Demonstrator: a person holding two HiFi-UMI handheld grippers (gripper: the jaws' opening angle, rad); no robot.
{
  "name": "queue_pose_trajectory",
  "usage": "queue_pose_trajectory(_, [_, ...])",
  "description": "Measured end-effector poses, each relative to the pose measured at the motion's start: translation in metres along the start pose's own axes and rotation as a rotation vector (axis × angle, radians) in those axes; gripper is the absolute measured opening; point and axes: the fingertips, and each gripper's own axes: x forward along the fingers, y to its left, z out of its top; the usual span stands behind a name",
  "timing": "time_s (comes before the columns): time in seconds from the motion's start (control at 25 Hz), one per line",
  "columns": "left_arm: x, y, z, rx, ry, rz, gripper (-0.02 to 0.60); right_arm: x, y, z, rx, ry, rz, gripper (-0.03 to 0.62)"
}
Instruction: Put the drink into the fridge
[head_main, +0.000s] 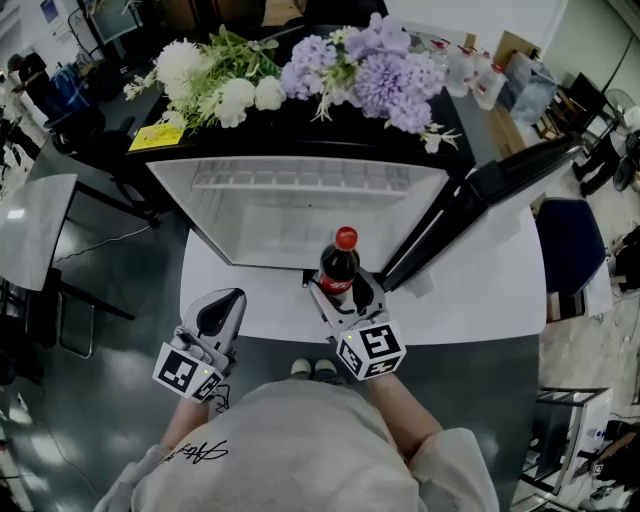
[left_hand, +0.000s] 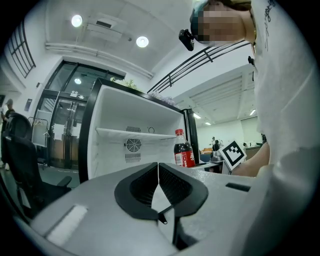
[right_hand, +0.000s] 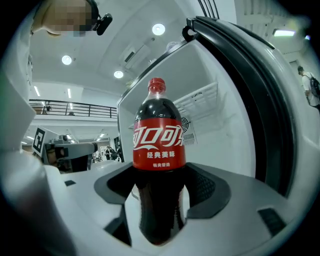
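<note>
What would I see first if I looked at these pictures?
The red-capped cola bottle stands out, held upright in the right claw just in front of the open fridge. The fridge is white inside, and white and purple flowers lie on top of it. The left claw is shut and empty.

Red cap, red label with white lettering, near-black cola underneath: that's the bottle (right_hand: 159, 145). The right gripper (right_hand: 160, 186) shows a pale grey shell and black ribbed pads, and the left gripper (left_hand: 158, 170) matches it, grey and black. Their marker cubes (head_main: 372, 350) are patterned in black-and-white squares. The fridge (head_main: 280, 215) is white inside, with a black frame and top. Up there, white flowers (head_main: 215, 85) with green leaves, lilac flowers (head_main: 375, 65) and a yellow note (head_main: 157, 137). White desk (head_main: 480, 290), dark grey floor (head_main: 110, 340), and a light grey shirt (head_main: 290, 450) with black script.
</note>
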Motion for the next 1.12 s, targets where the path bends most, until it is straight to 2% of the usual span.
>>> queue_pose_trajectory(0.52, [-0.015, 0.007, -0.006, 0.001, 0.026, 0.055, 0.009, 0.046, -0.022, -0.022, -0.057, 0.04, -0.011, 0.293])
queue_pose_trajectory(1.12, [-0.041, 0.02, -0.012, 0.0, 0.063, 0.135, 0.009, 0.097, -0.045, -0.032, -0.071, 0.052, -0.026, 0.293])
